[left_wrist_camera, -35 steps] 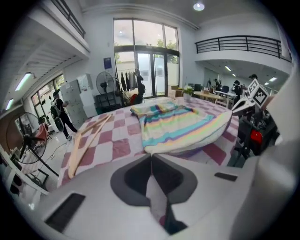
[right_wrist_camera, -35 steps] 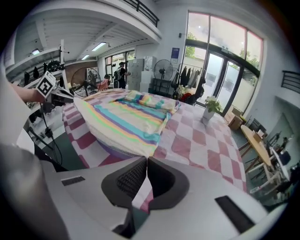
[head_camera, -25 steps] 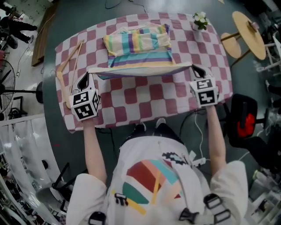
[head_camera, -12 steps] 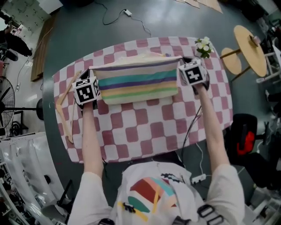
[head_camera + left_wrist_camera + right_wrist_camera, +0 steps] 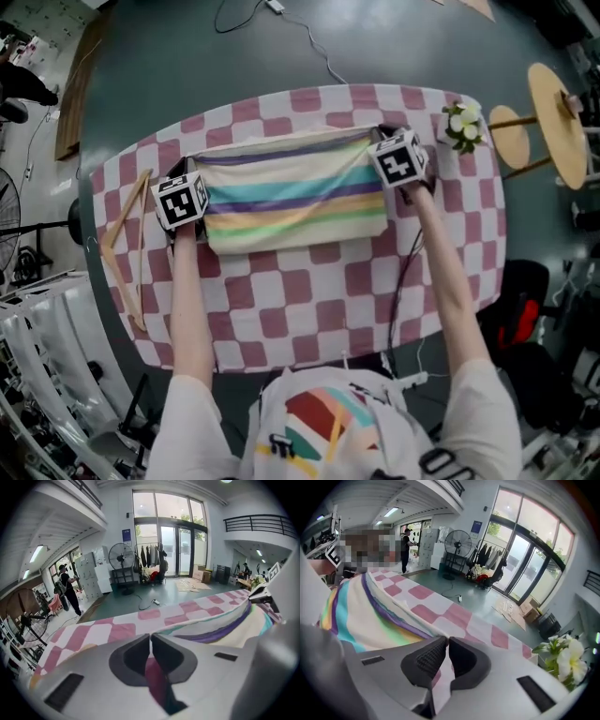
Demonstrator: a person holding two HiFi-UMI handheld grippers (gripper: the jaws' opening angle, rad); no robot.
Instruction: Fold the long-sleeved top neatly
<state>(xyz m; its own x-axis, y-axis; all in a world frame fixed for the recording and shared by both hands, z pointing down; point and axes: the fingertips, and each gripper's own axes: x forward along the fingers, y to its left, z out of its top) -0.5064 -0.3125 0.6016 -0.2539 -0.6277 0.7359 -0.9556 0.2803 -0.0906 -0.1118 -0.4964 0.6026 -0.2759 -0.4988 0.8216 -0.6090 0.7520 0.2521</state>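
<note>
— What has the right gripper got in its jaws?
— A thin edge of the striped top. The jaws are pressed together on it, and the cloth spreads away to their left.
— And past the tips?
— The checked tablecloth runs on ahead. White flowers stand near on the right. Far beyond are a standing fan and a person.

Daylight floods through tall windows; fisheye edges darken, warp.

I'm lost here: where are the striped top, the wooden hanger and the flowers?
striped top (image 5: 295, 202), head view, middle of its stripes.
wooden hanger (image 5: 124, 210), head view, its upper arm.
flowers (image 5: 464, 125), head view, white blossoms.
</note>
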